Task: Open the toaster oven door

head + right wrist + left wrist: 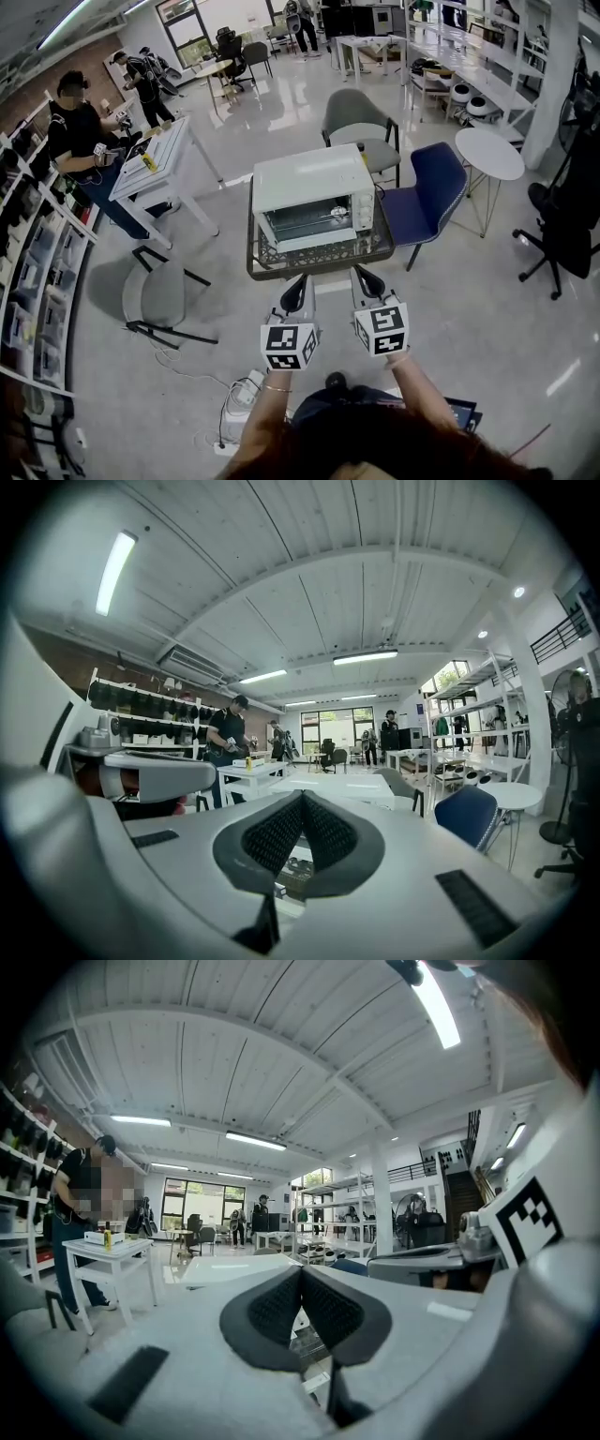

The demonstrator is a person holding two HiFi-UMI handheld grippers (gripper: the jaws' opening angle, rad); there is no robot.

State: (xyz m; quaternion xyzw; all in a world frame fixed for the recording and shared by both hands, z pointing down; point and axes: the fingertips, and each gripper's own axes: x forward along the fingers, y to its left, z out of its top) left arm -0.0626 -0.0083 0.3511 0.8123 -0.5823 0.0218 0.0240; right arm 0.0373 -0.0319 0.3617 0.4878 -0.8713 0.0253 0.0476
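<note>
The white box-shaped toaster oven [314,192] sits on a small dark glass-topped table [255,272] in the middle of the head view, just beyond both tools. Its glass door [302,225] faces the near side and looks shut, with the control panel to its right.

The left gripper [299,284] and the right gripper [362,276] hang side by side just near of the table edge and touch nothing. Each has its ribbed black pads pressed together with nothing between them, as the left gripper view [302,1279] and the right gripper view [300,803] both show.

To open the door well, one tool probably has to spread its jaws first. It should then go in level to the door's handle, close on it squarely and draw it along the door's own arc, not straight back. The other tool could steady the oven's top or side, since a light oven on glass may slide toward the near edge.

The handle itself is too small to make out from the head camera, so I cannot tell which edge carries the hinge. In both gripper views the tool's own body covers the door, leaving only a pale flat top and a sliver of the table's mesh shelf. The person's arms are cut off at the near edge of the frame.
</note>
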